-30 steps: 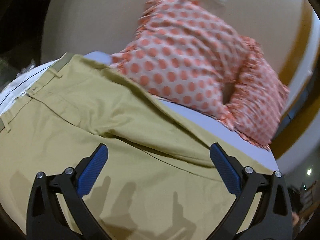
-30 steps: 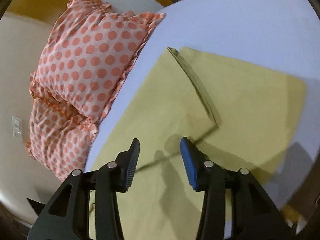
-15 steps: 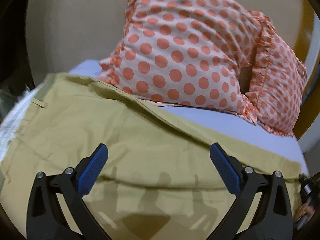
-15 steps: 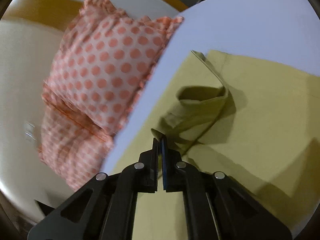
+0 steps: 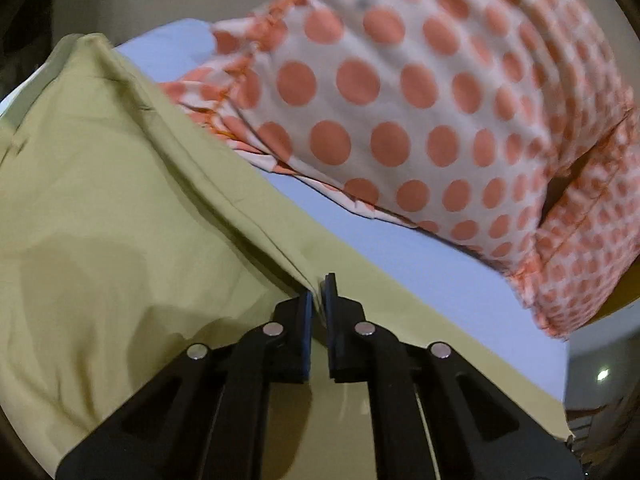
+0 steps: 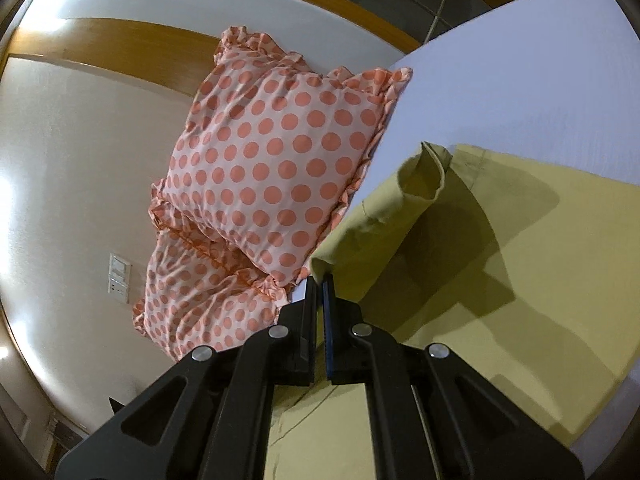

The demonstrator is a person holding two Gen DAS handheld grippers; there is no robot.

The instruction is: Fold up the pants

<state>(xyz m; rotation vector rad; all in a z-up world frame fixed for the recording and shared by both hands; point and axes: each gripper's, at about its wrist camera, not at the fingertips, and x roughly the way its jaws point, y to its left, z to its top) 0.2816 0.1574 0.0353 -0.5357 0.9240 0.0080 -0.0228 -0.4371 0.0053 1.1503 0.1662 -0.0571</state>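
No writing or label shows anywhere I can read. The pale sheet [image 6: 520, 80] of the bed carries my olive pants [image 6: 540, 280], plain cloth, smooth and unmarked, lying flat beside two orange-dotted pillows [image 6: 276, 168]. My right gripper [image 6: 319, 280] is clamped on a lifted edge near the leg hem. My left gripper [image 5: 318, 292] is pinched on a raised fold of the same pants [image 5: 100, 200].

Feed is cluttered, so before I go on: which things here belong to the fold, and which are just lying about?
Job: olive-yellow cotton pants; left gripper; right gripper, both clamped on the fabric.
Lying about: two orange polka-dot ruffled pillows; pale blue bedsheet; white wall switch.
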